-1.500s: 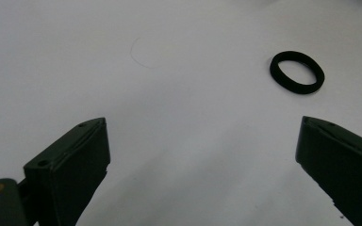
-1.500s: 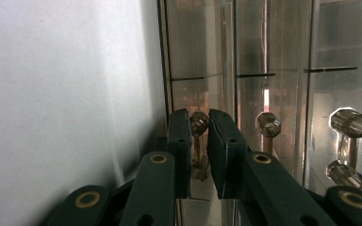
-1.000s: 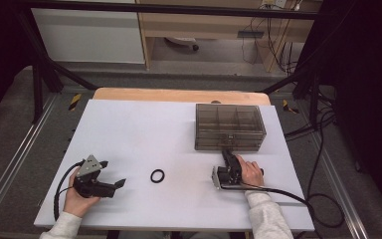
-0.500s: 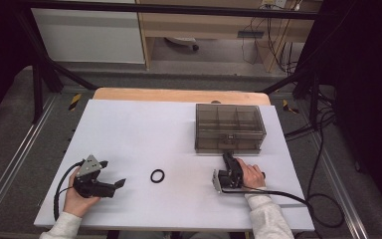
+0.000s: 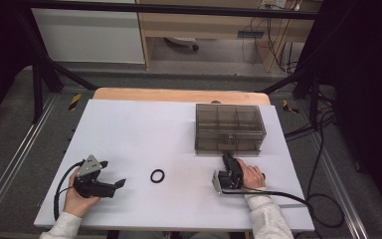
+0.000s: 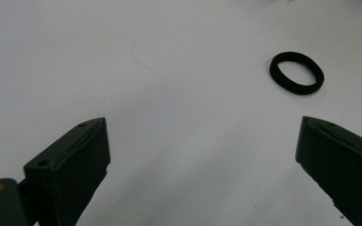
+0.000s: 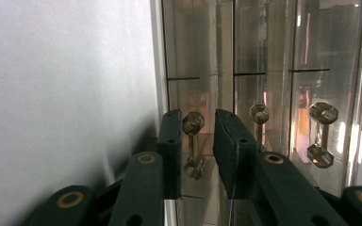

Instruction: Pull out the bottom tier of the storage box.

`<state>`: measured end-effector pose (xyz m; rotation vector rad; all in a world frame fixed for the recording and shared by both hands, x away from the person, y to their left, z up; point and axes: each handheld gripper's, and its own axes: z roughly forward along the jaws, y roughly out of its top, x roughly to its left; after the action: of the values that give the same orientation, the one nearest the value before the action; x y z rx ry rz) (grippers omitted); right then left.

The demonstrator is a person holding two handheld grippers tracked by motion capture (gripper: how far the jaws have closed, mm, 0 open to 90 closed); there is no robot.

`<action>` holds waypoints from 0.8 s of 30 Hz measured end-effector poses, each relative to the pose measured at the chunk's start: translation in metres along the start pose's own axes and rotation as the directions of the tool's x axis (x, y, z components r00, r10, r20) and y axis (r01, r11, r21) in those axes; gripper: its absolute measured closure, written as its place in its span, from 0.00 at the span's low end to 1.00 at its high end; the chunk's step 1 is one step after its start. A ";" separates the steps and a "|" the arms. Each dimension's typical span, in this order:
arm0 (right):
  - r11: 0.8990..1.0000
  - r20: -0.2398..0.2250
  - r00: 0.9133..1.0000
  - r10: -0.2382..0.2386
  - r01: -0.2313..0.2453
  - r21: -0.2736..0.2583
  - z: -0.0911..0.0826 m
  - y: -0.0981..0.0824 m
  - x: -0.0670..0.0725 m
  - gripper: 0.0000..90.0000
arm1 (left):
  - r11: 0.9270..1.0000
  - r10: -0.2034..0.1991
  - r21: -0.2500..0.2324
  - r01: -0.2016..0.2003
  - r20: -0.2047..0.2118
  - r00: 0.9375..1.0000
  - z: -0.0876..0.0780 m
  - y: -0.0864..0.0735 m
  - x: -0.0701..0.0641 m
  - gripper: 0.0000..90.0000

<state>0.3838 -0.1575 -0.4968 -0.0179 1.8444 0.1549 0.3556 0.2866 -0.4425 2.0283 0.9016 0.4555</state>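
Smoky clear plastic forms the drawer box (image 5: 230, 128) at right of centre in the high view, its compartments looking empty. The right claw (image 7: 202, 136) points at the box's near face, its jaws narrowly parted either side of a faceted drawer handle (image 7: 193, 145), not visibly gripping it; two more handles sit further right in that view. The black ring (image 6: 296, 72) lies flat on the white surface (image 5: 144, 134), ahead and right of the left claw (image 6: 202, 155), which is spread wide and the nearer one to it
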 end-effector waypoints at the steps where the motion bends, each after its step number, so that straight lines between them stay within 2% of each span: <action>1: 1.000 0.003 1.000 0.000 0.000 -0.002 0.000 0.000 -0.001 0.78 | 1.000 0.000 -0.001 0.000 0.000 1.000 0.000 0.000 0.000 0.04; 4: 1.000 0.013 1.000 0.020 -0.020 -0.005 0.000 0.000 -0.002 0.71 | 1.000 0.000 0.000 0.000 -0.001 1.000 0.000 0.000 0.000 0.04; 5: 1.000 0.017 1.000 0.012 -0.012 -0.008 0.000 0.000 -0.003 0.68 | 1.000 0.000 0.001 0.000 -0.001 1.000 0.000 0.000 0.000 0.04; 12: 0.998 -0.026 0.998 0.059 -0.059 -0.004 0.006 -0.002 -0.010 0.60 | 1.000 0.001 0.000 -0.001 -0.001 1.000 0.000 0.000 0.000 0.04; 18: 0.997 -0.072 0.995 0.071 -0.072 -0.011 0.008 -0.004 -0.014 0.60 | 1.000 0.001 0.000 -0.001 -0.002 1.000 0.000 0.000 0.000 0.04; 24: 0.998 -0.090 0.994 0.061 -0.063 -0.010 0.010 -0.004 -0.013 0.67 | 1.000 0.004 0.003 -0.004 -0.001 1.000 0.000 0.000 0.000 0.04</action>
<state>0.3971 -0.1608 -0.4869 0.0240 1.9344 0.2124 0.3557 0.2861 -0.4425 2.0326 0.8995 0.4576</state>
